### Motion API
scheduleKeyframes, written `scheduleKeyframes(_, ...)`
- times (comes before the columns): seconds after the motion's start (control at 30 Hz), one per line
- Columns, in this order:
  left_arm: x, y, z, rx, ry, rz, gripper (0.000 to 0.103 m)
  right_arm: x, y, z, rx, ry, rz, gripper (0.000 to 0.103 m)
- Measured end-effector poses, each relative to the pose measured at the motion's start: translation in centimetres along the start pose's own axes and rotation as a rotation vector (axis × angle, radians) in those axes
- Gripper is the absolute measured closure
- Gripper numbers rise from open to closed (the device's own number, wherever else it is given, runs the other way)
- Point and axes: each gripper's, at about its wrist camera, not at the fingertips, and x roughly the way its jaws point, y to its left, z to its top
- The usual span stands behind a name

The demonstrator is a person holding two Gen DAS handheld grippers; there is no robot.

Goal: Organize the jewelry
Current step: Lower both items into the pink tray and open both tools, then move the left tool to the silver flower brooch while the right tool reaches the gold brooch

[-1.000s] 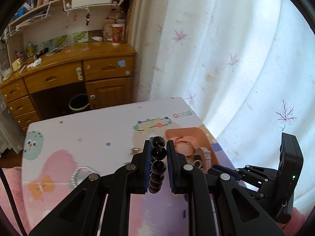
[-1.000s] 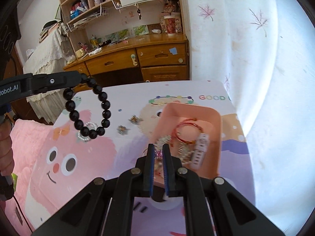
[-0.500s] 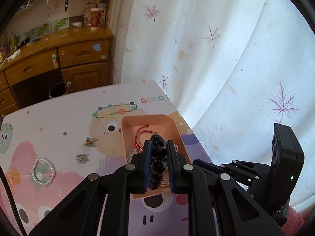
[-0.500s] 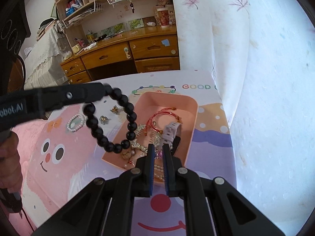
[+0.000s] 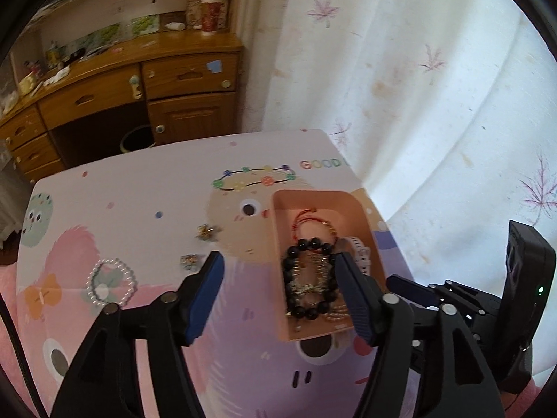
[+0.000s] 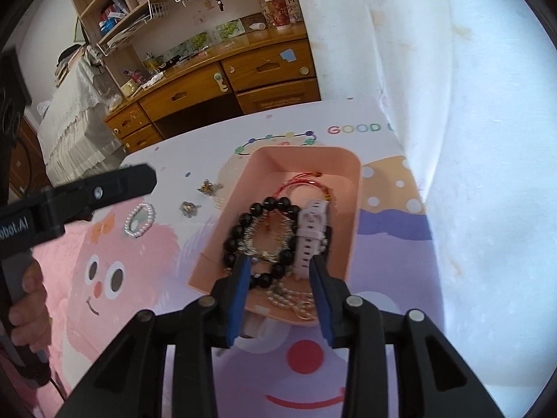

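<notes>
Pearl bracelet: small white beads, ringed, flat on the printed mat, left.
Left gripper: jaws opening, nothing pinched.
Black bead bracelet: glossy spheres inside the pink tray.
Right gripper: jaws opening, empty.

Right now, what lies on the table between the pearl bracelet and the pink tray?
Two small gold charms lie between pearl bracelet and tray; both views show it.

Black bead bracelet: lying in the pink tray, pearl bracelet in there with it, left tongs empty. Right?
Not quite. The pearl bracelet lies on the mat, outside the pink tray, as the left wrist view shows. The black bead bracelet is in the tray; the left tongs are opening, empty.
</notes>
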Motion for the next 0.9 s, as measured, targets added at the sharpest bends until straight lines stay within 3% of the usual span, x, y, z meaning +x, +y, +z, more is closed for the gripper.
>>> scheduleKeyframes(0.2, -0.2, 4.3, -1.1, -0.054, 0.019, 0.115, 0.022, 1.5, 2.1, 1.5, 0.026, 0.012, 0.053, 0.060)
scheduleKeyframes(0.33, -0.2, 7.9, -2.1, -0.110, 0.006, 0.176, 0.020, 2.7, 4.1, 3.6, -0.041, 0.008, 0.049, 0.057)
scheduleKeyframes(0.47, 0.2, 10.3, -3.5, -0.154, -0.060, 0.117, 0.020, 3.5, 6.2, 6.2, -0.193, 0.000, 0.053, 0.057)
scheduleKeyframes(0.57, 1.0, 11.0, -4.2, -0.157, -0.113, 0.066, 0.020, 4.7, 7.8, 8.3, -0.361, 0.018, 0.115, 0.057)
scheduleKeyframes(0.8, 4.2, 9.7, -4.8, -0.050, -0.190, 0.091, 0.022, 8.6, 11.0, 10.9, -0.750, 0.075, 0.130, 0.057)
scheduleKeyframes(0.9, 5.8, 9.5, -4.9, -0.042, -0.190, 0.097, 0.033, 11.1, 11.6, 11.0, -0.865, 0.147, 0.140, 0.057)
